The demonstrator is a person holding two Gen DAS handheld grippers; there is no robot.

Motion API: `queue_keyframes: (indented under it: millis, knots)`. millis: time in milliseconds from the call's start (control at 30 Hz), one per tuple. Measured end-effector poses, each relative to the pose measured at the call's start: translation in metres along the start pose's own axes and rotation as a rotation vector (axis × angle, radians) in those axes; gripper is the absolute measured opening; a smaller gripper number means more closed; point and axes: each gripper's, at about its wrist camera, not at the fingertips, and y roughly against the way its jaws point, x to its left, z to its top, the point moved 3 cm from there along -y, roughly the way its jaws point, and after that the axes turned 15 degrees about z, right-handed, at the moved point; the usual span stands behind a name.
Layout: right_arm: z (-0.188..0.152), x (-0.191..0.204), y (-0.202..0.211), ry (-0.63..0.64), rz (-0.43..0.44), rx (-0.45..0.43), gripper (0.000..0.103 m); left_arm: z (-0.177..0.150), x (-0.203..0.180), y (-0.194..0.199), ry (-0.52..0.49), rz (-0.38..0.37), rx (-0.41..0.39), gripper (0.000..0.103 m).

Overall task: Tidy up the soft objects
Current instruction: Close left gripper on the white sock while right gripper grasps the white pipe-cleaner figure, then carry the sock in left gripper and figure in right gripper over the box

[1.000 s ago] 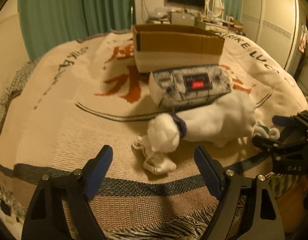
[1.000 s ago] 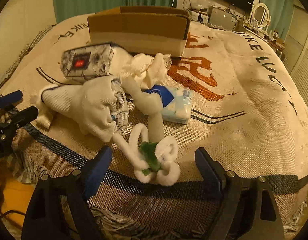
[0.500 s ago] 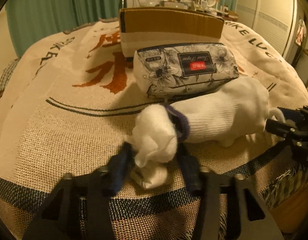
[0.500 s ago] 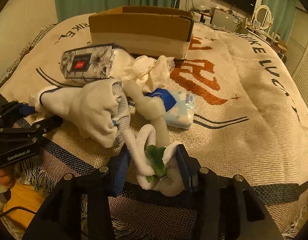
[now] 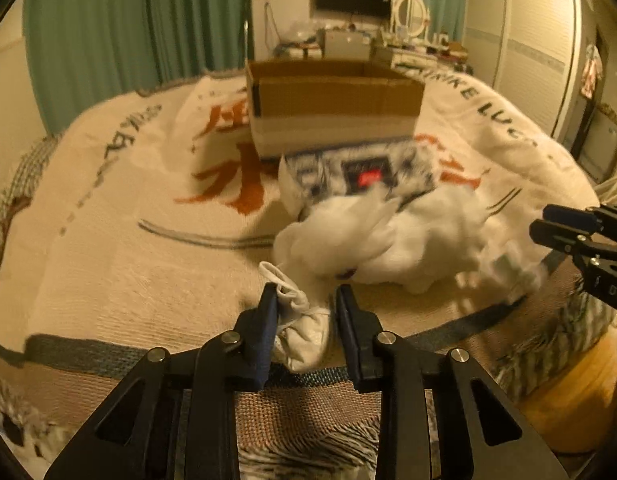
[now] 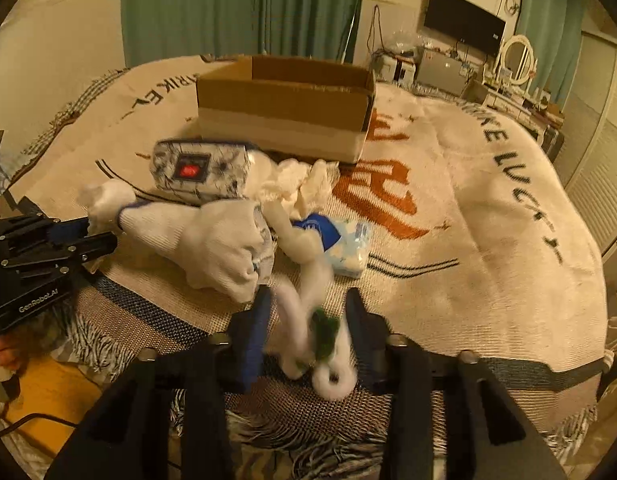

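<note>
One woven blanket (image 6: 488,208) with orange characters and black lettering covers the whole bed, its fringed edge hanging nearest both cameras. Toward the far middle of the blanket stands an open cardboard box (image 6: 282,114), its near wall banded in pale tape. Just in front of the box, toward its left corner, lies a floral-printed tissue pack (image 6: 200,170) with a red label, touching a crumpled white cloth (image 6: 298,184) at its right. Nearer the fringed edge rests a white knit glove (image 6: 204,240) with a dark cuff band, its bunched cuff end pointing toward the left edge. Beside the glove's right side sits a small blue-and-white tissue packet (image 6: 344,246), partly overlapped by a white plush loop toy (image 6: 308,312) with a green centre. That toy stretches down to the near edge, where the right gripper (image 6: 306,322) has its blue-padded tongs drawn narrow around the toy's lower loops, which look blurred. In the left wrist view the left gripper (image 5: 306,322) has its tongs closed narrow on a small white sock (image 5: 302,320), whose upper end runs up to the glove's cuff; the pile behind it is smeared by blur.
</note>
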Motion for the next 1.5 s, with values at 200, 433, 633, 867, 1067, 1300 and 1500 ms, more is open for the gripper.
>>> queue_keyframes:
  millis: [200,433,633,867,1067,1300,1500]
  knots:
    - [0.005,-0.001,0.014,-0.001,0.024,-0.041,0.006,0.016,0.002,0.02,0.009,-0.013,-0.064,0.028]
    - [-0.002,-0.009,0.003,-0.016,0.067,-0.01,0.014,0.015,0.002,0.02,0.012,-0.012,-0.052,0.028]
    - [-0.013,-0.008,-0.025,-0.026,0.089,0.066,0.052,0.009,0.0,0.016,0.006,-0.019,-0.033,0.028]
    - [-0.024,-0.017,-0.055,-0.05,0.069,0.167,0.054,0.007,0.007,0.013,0.024,-0.022,-0.025,0.028]
    - [-0.023,-0.02,-0.053,-0.069,0.081,0.148,0.035,0.012,0.011,0.02,0.037,-0.023,-0.04,0.028]
    - [0.004,-0.017,-0.004,-0.046,0.079,-0.016,0.032,0.04,0.017,0.036,0.054,-0.035,-0.1,0.028]
    - [0.073,-0.012,0.042,0.034,0.098,-0.183,0.032,0.099,0.017,0.042,0.049,-0.041,-0.186,0.028]
